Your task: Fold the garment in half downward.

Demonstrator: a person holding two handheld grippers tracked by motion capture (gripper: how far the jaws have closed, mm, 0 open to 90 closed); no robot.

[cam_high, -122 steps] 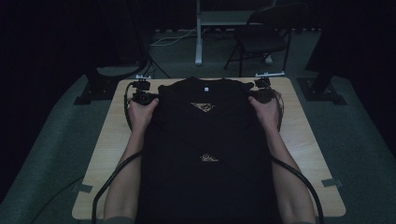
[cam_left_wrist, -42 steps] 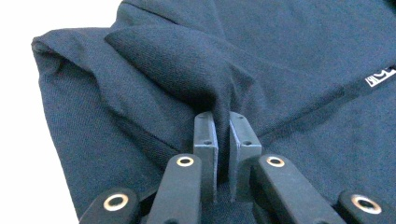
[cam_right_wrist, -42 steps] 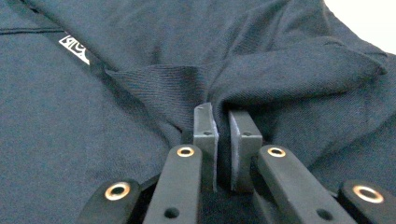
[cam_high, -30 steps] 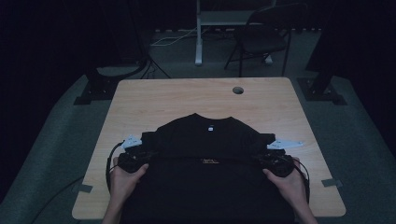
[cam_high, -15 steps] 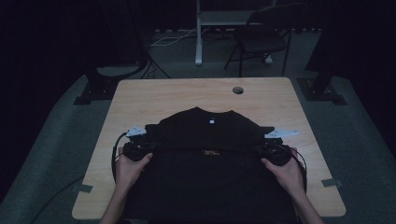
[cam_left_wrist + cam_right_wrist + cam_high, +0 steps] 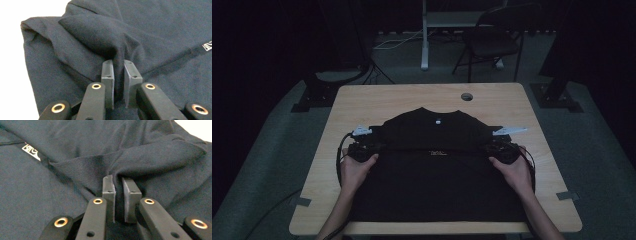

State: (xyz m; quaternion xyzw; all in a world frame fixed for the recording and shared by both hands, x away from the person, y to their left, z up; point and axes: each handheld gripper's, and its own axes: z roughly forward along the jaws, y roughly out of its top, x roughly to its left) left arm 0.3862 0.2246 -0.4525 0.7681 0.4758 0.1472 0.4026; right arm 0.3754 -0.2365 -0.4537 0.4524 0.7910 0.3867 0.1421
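left hand-held gripper (image 6: 362, 148): clamped on black T-shirt (image 6: 437, 165) fold, 9 o'clock edge | right hand-held gripper (image 6: 503, 148): pinching fold, 3 o'clock | desk (image 6: 377, 100): shirt folded over

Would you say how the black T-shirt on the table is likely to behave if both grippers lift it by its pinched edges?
The black T-shirt will probably sag: it bunches at the left gripper. Its knit likely resists slipping from the right gripper.

The T-shirt (image 6: 432, 165) is dark, matt knitted cloth with a fine ribbed weave. The tabletop (image 6: 412, 97) looks like pale smooth wood. Each hand-held gripper (image 6: 118, 75) has matt black plastic jaws with brass-coloured rivets.
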